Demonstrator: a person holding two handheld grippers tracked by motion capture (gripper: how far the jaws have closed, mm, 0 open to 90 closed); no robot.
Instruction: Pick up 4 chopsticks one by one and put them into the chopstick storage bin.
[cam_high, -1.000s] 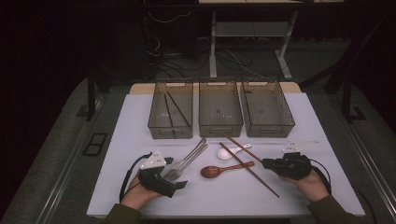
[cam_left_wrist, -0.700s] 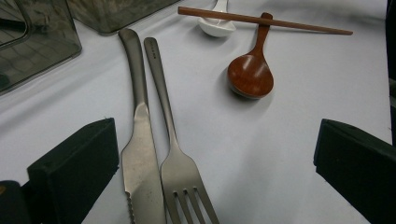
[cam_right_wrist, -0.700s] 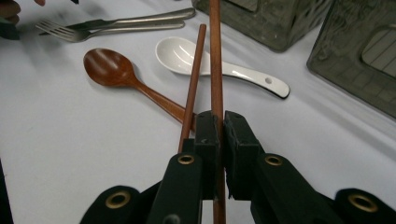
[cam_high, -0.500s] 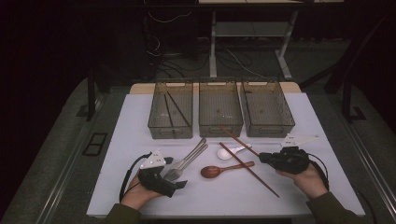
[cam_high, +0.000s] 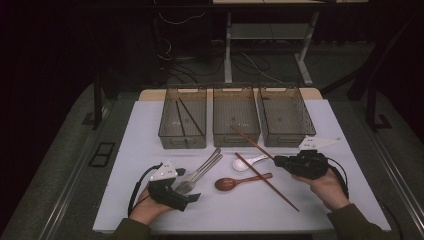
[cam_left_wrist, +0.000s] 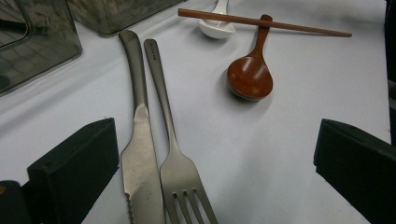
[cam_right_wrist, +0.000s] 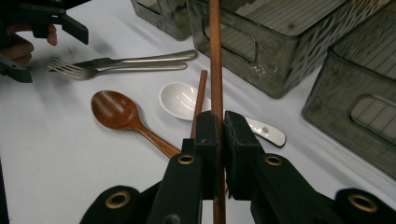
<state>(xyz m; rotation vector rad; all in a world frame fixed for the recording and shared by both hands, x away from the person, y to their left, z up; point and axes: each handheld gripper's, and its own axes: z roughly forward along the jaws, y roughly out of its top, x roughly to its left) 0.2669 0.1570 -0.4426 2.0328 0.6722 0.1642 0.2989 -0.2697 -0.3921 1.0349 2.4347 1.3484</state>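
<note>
Between shut jaws, chopstick (cam_right_wrist: 215, 70), pointing at bins (cam_right_wrist: 261, 42)

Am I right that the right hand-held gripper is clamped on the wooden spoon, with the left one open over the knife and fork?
Not quite: the right hand-held gripper is clamped on a chopstick, not the wooden spoon, which lies on the table; the right gripper view shows this. The left hand-held gripper is indeed open over the knife and fork.

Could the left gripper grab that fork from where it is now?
Probably yes. The left gripper stands open right over the fork; the knife lies tight against it, so it might get pinched too.
</note>
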